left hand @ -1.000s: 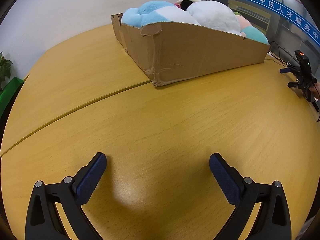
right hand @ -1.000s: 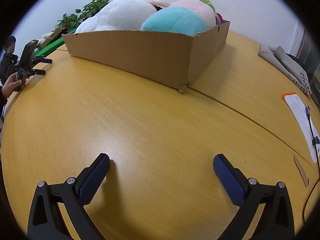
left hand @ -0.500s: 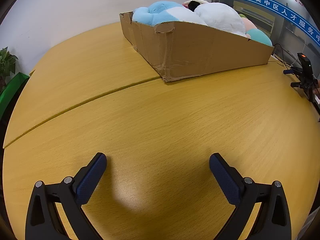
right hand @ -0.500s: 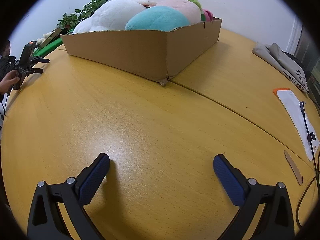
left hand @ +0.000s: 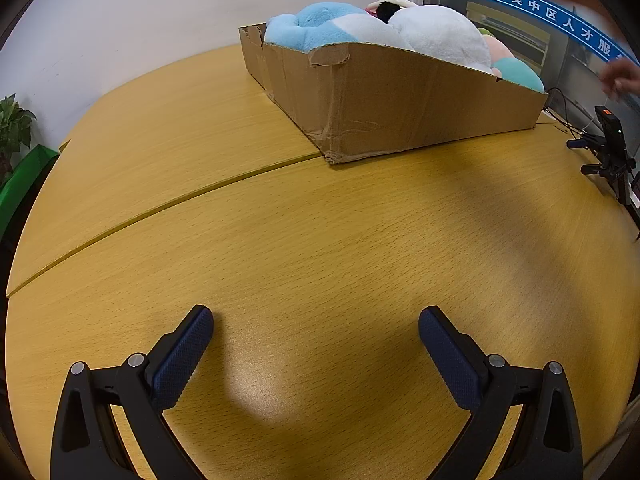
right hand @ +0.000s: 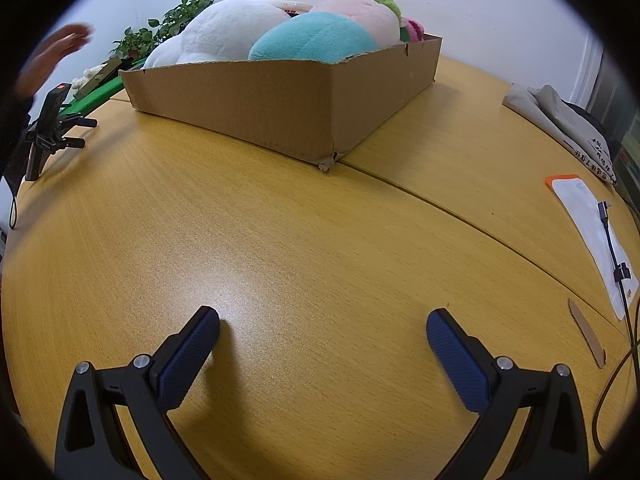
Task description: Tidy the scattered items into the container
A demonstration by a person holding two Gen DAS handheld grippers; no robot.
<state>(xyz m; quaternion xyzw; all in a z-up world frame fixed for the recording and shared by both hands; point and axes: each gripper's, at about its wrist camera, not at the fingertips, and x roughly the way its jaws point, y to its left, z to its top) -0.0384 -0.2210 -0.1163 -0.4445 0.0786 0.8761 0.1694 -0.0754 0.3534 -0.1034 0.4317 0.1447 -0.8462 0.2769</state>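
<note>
A shallow cardboard box [left hand: 400, 100] [right hand: 280, 104] stands on the far part of the yellow wooden table [left hand: 320, 240] [right hand: 280, 240]. Several plush toys fill it: a light blue one [left hand: 316, 28], a big white one [left hand: 440, 36] [right hand: 232, 28], a teal one [right hand: 316, 38] and a pink one [right hand: 364, 12]. My left gripper [left hand: 316, 332] is open over bare tabletop, well short of the box. My right gripper [right hand: 322, 332] is open too, with nothing between its fingers.
A phone on a small black tripod [left hand: 610, 148] [right hand: 50, 128] stands at the table edge, and a person's hand [right hand: 56, 54] moves near it. A white and orange pouch with a cable [right hand: 592, 232], a cardboard strip [right hand: 586, 332] and a folded cloth bag [right hand: 560, 120] lie at the right.
Both views have drifted so the box sits further right in each. A blurred hand has come into view near the tripod. Both grippers stay open.
</note>
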